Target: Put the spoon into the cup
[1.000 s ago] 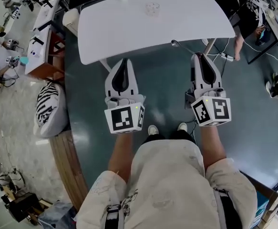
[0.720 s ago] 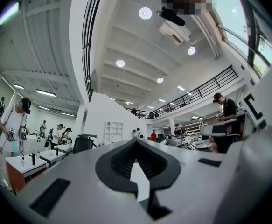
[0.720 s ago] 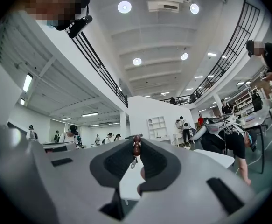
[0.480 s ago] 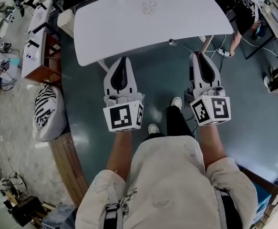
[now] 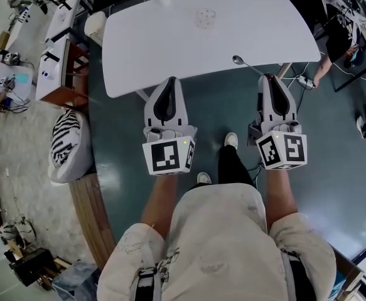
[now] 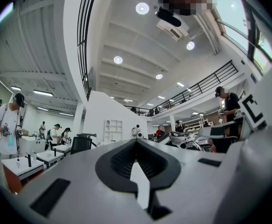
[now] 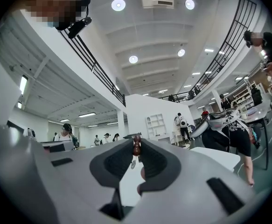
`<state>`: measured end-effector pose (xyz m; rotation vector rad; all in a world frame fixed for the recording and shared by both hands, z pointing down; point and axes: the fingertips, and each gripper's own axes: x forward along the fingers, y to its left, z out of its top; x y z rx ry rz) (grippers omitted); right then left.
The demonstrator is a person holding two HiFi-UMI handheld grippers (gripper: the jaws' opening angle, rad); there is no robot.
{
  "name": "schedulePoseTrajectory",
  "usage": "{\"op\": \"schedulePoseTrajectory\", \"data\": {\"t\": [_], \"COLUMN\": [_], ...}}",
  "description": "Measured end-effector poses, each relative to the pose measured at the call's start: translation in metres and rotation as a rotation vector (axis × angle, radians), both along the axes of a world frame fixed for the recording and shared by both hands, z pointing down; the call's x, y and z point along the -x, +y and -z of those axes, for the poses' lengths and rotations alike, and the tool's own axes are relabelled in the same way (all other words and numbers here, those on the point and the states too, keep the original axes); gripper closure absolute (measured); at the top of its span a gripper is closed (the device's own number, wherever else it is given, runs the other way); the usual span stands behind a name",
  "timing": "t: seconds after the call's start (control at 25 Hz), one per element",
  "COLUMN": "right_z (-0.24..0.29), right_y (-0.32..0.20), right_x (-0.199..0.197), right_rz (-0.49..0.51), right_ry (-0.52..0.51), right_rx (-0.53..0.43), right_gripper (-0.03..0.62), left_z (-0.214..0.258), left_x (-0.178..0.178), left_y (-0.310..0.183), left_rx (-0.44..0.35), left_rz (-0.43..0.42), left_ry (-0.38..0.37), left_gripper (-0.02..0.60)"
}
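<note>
A clear cup (image 5: 204, 17) stands far back on the white table (image 5: 157, 42). My right gripper (image 5: 272, 75) is shut on the handle of a metal spoon (image 5: 239, 61), whose bowl reaches out over the table's front edge. In the right gripper view the spoon's brown beaded handle (image 7: 136, 146) sits pinched at the tips of the right gripper (image 7: 136, 141). My left gripper (image 5: 168, 78) hangs just short of the table's front edge, to the left, with nothing in it. In the left gripper view the left gripper (image 6: 136, 141) has its jaws closed together and points out level into the hall.
A white chair (image 5: 95, 25) stands at the table's left corner, and a striped cushion (image 5: 66, 137) lies on the floor further left. A person (image 5: 343, 39) bends over at the right, next to cables (image 5: 305, 80). Desks (image 5: 57, 68) line the left side.
Both grippers have moved forward towards the table as the person stepped with one foot. The spoon's bowl, earlier short of the table edge, now lies over it.
</note>
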<state>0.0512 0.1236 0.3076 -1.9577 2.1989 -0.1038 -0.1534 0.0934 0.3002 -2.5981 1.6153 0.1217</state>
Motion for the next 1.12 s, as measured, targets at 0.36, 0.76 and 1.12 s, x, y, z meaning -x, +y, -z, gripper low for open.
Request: {"op": "schedulePoseTrajectory", "data": {"t": [0.36, 0.76, 1.12], "right_z": [-0.009, -0.010, -0.006], "right_y": [-0.093, -0.181, -0.240], "right_x": [-0.059, -0.141, -0.174], "right_rz": [0.037, 0.067, 0.135], "right_ry": [-0.046, -0.081, -0.094], "right_rx": [0.025, 0.033, 0.036], "right_gripper": [0.566, 0.566, 0.566], "left_z": [0.004, 0.010, 0.023], "left_x": [-0.062, -0.142, -0.175], "left_y": [-0.088, -0.172, -0.216], "left_rx": [0.011, 0.012, -0.004], "left_rz": [0.024, 0.054, 0.115], "left_ry": [-0.025, -0.060, -0.072], "left_gripper": [0.578, 0.578, 0.578]}}
